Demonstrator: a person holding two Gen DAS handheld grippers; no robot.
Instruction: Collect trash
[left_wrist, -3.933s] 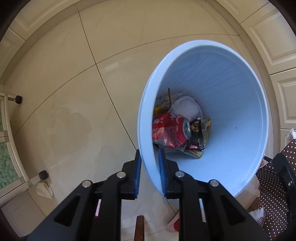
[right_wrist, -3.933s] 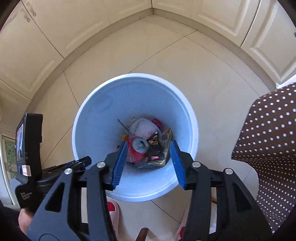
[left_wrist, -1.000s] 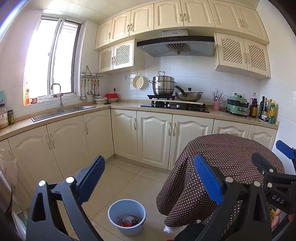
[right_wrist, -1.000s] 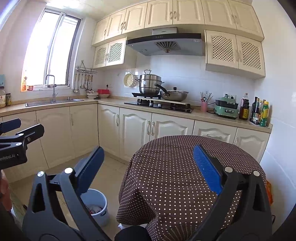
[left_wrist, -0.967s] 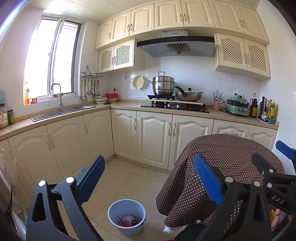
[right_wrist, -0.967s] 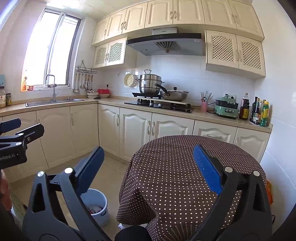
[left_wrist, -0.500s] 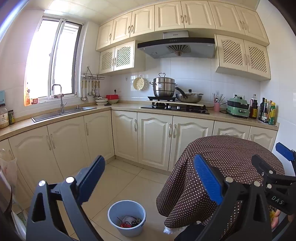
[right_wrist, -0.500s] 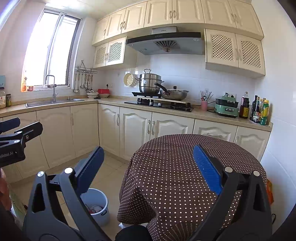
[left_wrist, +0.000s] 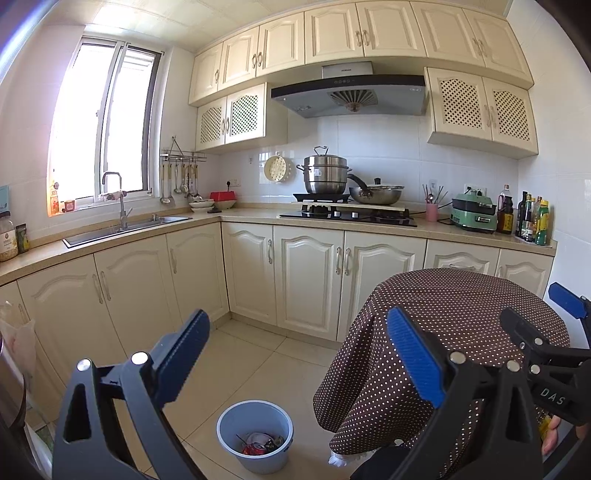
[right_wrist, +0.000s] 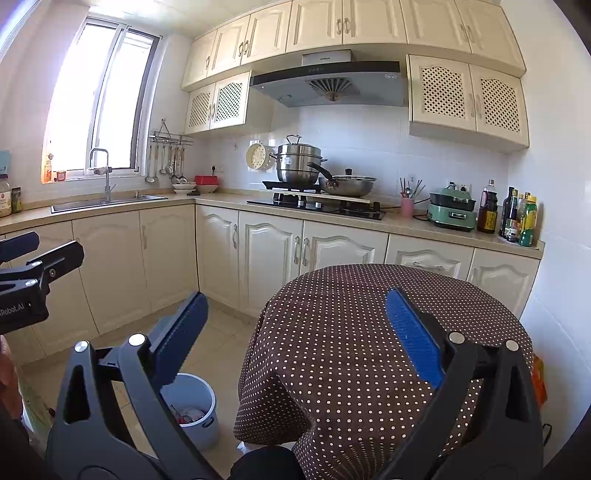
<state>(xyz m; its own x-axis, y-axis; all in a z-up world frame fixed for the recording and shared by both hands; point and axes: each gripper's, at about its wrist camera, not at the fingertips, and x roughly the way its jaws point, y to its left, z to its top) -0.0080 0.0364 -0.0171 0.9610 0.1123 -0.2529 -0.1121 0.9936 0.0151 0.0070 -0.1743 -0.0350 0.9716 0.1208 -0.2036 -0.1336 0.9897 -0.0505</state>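
Trash (left_wrist: 260, 445) lies in the bottom of one pale blue bucket (left_wrist: 255, 435) on the floor, at the lower middle of the left wrist frame and the lower left of the right wrist frame (right_wrist: 192, 410). A red can and some crumpled wrappers show inside; I cannot count the pieces from this far.

Both tools are raised and level, looking across the kitchen. The left gripper (left_wrist: 295, 354) has its fingers spread wide with nothing between them, and so does the right gripper (right_wrist: 295, 332). The bucket sits well below and ahead of both. It falls between the left fingers in that view, while in the right view it lies behind the left-hand finger, so the left gripper looks the nearer one.

One round bench under a brown dotted cloth (right_wrist: 369, 332) stands just beside the bucket, to the right of it in both frames. Its top looks bare, and no loose trash shows on the floor tiles, so the collecting seems finished or nearly so.
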